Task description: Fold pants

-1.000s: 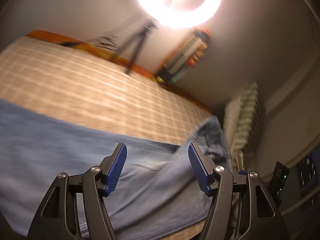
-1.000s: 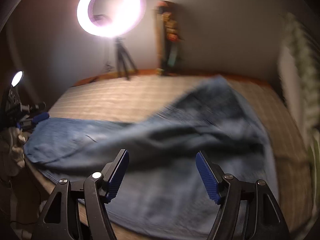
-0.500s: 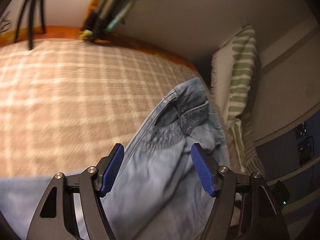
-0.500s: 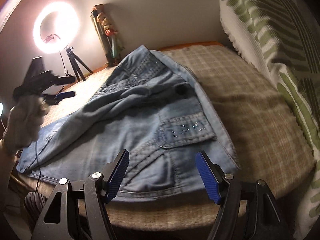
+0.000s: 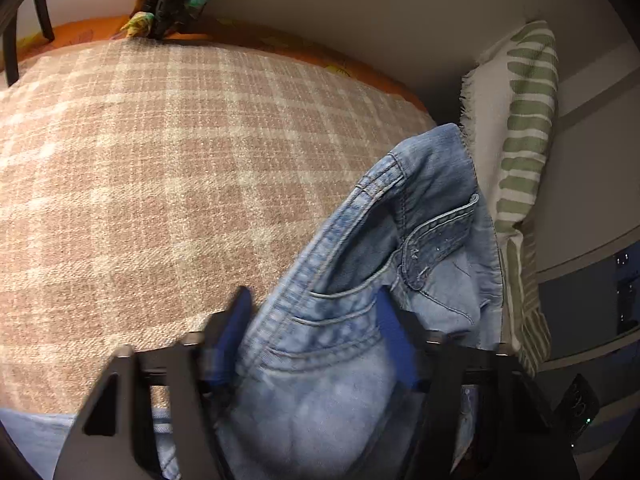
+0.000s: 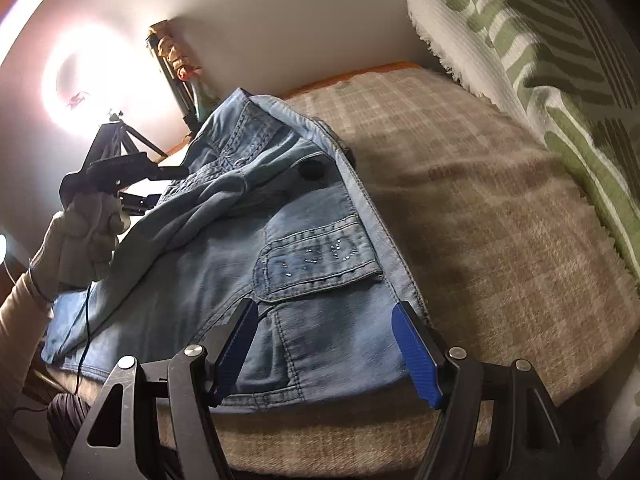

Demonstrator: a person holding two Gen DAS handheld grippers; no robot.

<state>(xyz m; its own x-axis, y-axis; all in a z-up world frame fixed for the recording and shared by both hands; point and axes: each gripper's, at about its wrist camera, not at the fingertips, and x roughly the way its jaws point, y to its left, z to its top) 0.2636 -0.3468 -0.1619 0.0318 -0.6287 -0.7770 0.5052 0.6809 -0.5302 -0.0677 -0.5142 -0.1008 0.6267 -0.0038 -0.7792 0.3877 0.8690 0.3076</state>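
Light blue denim pants (image 6: pixel 248 240) spread on plaid bed cover (image 6: pixel 500 216), waistband end nearest both cameras, beside striped pillow (image 6: pixel 532 40). Left gripper (image 5: pixel 316 336) jaws apart, straddling waistband fabric, blurred. Right gripper (image 6: pixel 324 344) jaws apart over pocket-flap area, holding nothing. Pale stitched marks on pocket flap (image 6: pixel 320 260); illegible. Ring light (image 6: pixel 84 84) behind.

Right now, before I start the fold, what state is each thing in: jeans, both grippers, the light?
jeans: spread on the plaid blanket, rumpled, unfolded, back pocket up
back pocket flap: closed
left gripper: open, fingers either side of the waistband, blurred
right gripper: open, over the jeans' near edge, holding nothing
ring light: on
striped pillow: propped upright
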